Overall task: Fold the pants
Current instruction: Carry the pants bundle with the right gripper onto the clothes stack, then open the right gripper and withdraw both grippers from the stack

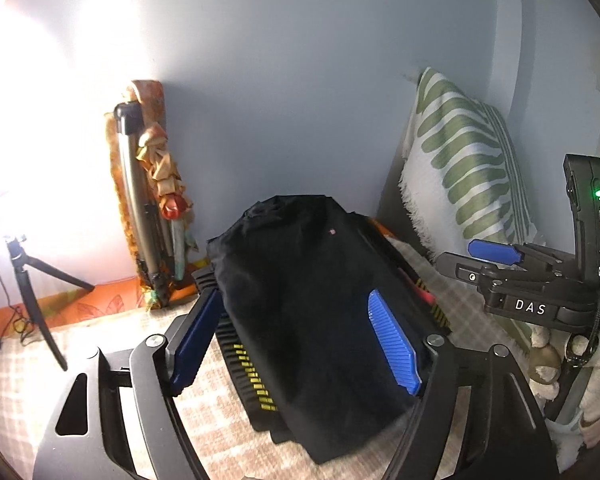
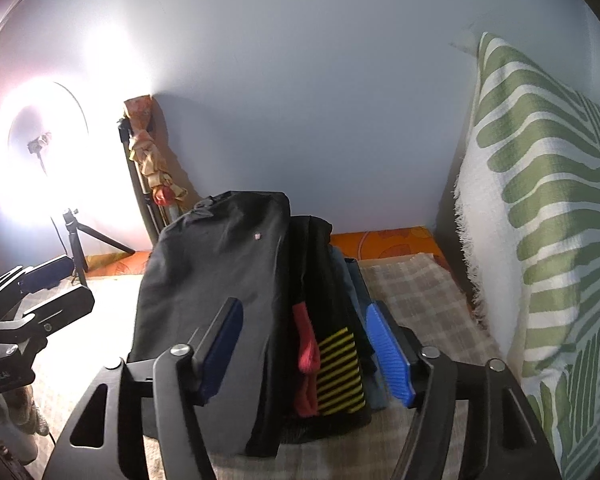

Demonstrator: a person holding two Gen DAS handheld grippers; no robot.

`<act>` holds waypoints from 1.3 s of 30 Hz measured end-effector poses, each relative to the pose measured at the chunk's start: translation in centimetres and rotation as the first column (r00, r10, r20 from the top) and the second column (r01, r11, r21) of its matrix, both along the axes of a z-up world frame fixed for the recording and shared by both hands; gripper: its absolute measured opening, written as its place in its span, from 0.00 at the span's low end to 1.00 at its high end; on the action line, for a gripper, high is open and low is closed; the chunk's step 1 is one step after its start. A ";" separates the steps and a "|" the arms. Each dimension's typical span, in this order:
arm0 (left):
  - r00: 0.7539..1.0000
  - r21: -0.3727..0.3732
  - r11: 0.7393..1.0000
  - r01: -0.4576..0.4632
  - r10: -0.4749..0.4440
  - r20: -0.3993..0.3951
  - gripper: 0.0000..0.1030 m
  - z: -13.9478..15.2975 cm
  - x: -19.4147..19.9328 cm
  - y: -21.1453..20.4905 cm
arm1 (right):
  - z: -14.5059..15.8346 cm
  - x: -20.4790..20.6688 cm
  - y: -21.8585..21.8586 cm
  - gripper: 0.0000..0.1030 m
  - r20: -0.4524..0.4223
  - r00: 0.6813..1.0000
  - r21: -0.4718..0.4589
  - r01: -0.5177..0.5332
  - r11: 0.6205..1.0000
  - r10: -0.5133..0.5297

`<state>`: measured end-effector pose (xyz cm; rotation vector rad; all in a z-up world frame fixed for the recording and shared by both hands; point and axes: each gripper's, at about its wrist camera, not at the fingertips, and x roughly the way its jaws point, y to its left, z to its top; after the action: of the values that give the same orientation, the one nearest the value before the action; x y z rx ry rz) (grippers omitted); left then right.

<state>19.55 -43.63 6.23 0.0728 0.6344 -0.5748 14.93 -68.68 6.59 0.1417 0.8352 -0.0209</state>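
Note:
Folded black pants [image 1: 308, 300] lie on top of a stack of folded clothes on the checked bedcover. My left gripper [image 1: 296, 344] is open, its blue fingers either side of the pants, just above them. In the right wrist view the pants [image 2: 220, 280] top the stack [image 2: 336, 360], whose side shows red, black-and-yellow striped and blue layers. My right gripper [image 2: 308, 352] is open, its fingers straddling the near end of the stack. The right gripper also shows in the left wrist view [image 1: 496, 252], open, to the right of the stack. The left gripper shows at the left edge of the right wrist view [image 2: 52, 292].
A green-and-white patterned pillow [image 2: 540, 220] leans at the right. A ring light on a small tripod [image 2: 76, 240] glares at the left. A bundled tripod wrapped in orange cloth [image 1: 152, 200] leans on the blue wall. The checked bedcover [image 2: 412, 292] spreads around the stack.

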 end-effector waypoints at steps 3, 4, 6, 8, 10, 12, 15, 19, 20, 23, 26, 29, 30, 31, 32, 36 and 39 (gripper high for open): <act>1.000 -0.011 1.000 0.002 -0.002 -0.002 0.74 0.5 -1.4 0.8 | 0.5 -1.5 0.4 0.75 0.009 1.000 -0.006 -0.001 1.000 0.002; 1.000 -0.016 1.000 0.002 -0.002 -0.003 0.74 0.6 -1.8 1.1 | 0.7 -2.1 0.7 0.76 0.013 1.000 -0.014 -0.003 1.000 0.004; 1.000 -0.025 1.000 0.004 -0.004 -0.007 0.74 0.8 -2.8 1.8 | 1.0 -3.1 1.2 0.79 0.022 1.000 -0.025 -0.007 1.000 0.008; 1.000 -0.033 0.999 0.008 -0.008 -0.007 0.74 1.0 -3.8 2.4 | 1.4 -4.2 1.6 0.81 0.033 0.999 -0.027 -0.012 1.000 0.013; 1.000 -0.036 0.999 0.010 -0.010 0.000 0.74 1.1 -4.7 2.8 | 1.8 -5.4 2.2 0.82 0.043 0.999 -0.024 -0.015 1.000 0.016; 1.000 -0.036 0.999 0.015 -0.015 0.008 0.74 1.2 -5.9 3.4 | 2.2 -6.8 3.0 0.86 0.056 0.998 -0.028 -0.019 0.999 0.020; 0.999 -0.030 0.999 0.024 -0.023 0.022 0.75 1.3 -7.6 4.2 | 2.6 -8.7 4.3 0.92 0.079 0.997 -0.054 -0.019 0.998 0.023; 0.998 -0.022 0.999 0.033 -0.031 0.048 0.78 1.0 -10.0 5.7 | 3.0 -11.2 5.9 0.99 0.113 0.993 -0.069 -0.016 0.997 0.024; 0.998 -0.023 0.999 0.032 -0.031 0.050 0.78 1.0 -10.4 6.0 | 3.1 -12.0 6.3 1.00 0.124 0.992 -0.071 -0.006 0.997 0.015; 0.998 -0.027 0.999 0.035 -0.033 0.048 0.78 0.6 -11.8 7.0 | 3.0 -13.5 7.5 1.00 0.133 0.991 -0.078 0.012 0.997 -0.002; 0.999 -0.030 0.999 0.020 -0.019 0.045 0.78 -0.1 -13.1 8.1 | 2.5 -14.7 8.4 1.00 0.131 0.991 -0.096 0.030 0.995 -0.017; 0.998 -0.018 1.000 -0.009 0.010 0.057 0.79 -0.8 -14.1 8.9 | 1.9 -16.1 8.9 1.00 0.138 0.989 -0.078 0.059 0.995 -0.047; 0.998 -0.013 1.000 -0.019 0.020 0.062 0.80 -1.1 -14.4 9.2 | 1.6 -16.5 9.0 1.00 0.139 0.988 -0.060 0.069 0.996 -0.060; 0.997 -0.010 1.000 -0.028 0.029 0.067 0.81 -1.2 -14.7 9.4 | 1.3 -16.9 9.1 1.00 0.140 0.988 -0.051 0.076 0.996 -0.068; 0.997 -0.006 0.999 -0.037 0.038 0.072 0.81 -1.4 -14.9 9.6 | 1.0 -17.2 9.3 1.00 0.140 0.987 -0.048 0.086 0.995 -0.079; 0.996 -0.004 0.999 -0.048 0.049 0.074 0.82 -1.8 -15.5 10.5 | 0.0 -18.0 9.8 1.00 0.142 0.984 -0.048 0.116 0.992 -0.108; 0.996 -0.016 0.998 -0.056 0.057 0.064 0.82 -2.0 -15.8 11.2 | -0.4 -18.3 10.2 1.00 0.144 0.984 -0.047 0.117 0.992 -0.109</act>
<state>3.79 -32.38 4.20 0.0595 0.5678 -0.5202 -3.39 -58.48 6.22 0.1372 0.6841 -0.1392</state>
